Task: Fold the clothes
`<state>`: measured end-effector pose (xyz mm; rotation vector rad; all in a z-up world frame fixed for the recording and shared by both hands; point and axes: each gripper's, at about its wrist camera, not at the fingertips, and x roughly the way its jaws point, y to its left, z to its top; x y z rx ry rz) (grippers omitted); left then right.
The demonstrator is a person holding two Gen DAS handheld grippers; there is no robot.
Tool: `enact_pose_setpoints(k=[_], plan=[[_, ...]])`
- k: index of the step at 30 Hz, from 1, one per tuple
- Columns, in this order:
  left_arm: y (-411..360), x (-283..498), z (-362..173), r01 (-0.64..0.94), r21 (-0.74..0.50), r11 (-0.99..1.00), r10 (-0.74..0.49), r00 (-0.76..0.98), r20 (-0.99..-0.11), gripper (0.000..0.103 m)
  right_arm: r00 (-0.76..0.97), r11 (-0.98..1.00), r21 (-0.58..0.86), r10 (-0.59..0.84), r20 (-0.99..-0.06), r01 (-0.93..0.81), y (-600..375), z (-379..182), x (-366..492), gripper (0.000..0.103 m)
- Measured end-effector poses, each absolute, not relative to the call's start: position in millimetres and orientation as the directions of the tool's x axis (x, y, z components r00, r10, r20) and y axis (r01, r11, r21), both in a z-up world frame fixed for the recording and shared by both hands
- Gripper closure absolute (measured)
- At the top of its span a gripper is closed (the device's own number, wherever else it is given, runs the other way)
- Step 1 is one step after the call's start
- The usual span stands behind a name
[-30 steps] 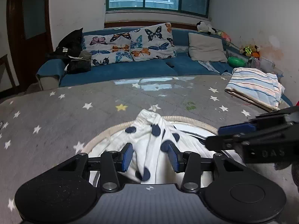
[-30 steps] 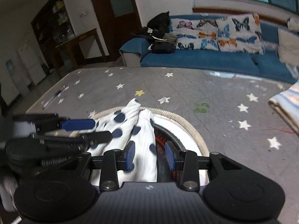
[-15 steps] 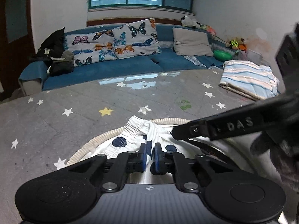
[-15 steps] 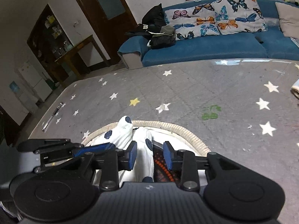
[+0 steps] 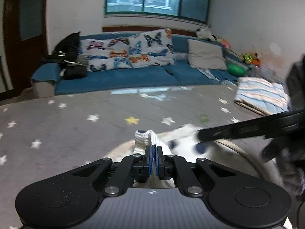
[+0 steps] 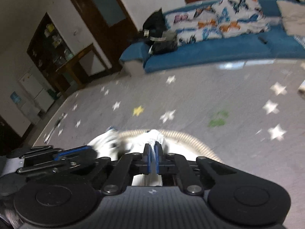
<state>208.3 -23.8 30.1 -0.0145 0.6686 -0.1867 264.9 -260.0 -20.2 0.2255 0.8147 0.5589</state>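
Observation:
A white garment with dark blue dots (image 5: 146, 140) hangs over a round beige-rimmed basket (image 6: 192, 139) on the grey star-patterned mat. My left gripper (image 5: 153, 152) is shut on a bunched ribbed edge of the garment. The right gripper (image 6: 152, 154) is shut on another white fold (image 6: 155, 136) of the same garment. In the left wrist view the right gripper crosses as a dark blurred bar (image 5: 247, 129) at the right. In the right wrist view the left gripper (image 6: 57, 158) sits at the lower left. Both views are motion-blurred.
A folded striped cloth (image 5: 261, 97) lies on the mat at the right. A blue sofa (image 5: 118, 78) with butterfly cushions and a black bag (image 5: 70, 61) lines the far wall. A dark wooden door and shelves (image 6: 49, 47) stand at the left. The grey mat (image 5: 66, 126) spreads ahead.
Both grippers went from open around the dotted garment to shut on it. They have lifted and pulled back, so less of the garment and basket shows now.

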Motion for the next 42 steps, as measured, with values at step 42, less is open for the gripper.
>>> enact_pose_setpoints(k=[42], plan=[[47.2,250.1,21.2,-0.088,-0.072,0.994,0.013,0.717,-0.697,0.09,0.695,0.986,0.029,0.136,-0.706,-0.164,-341.9,-35.4,264.8,0.065]])
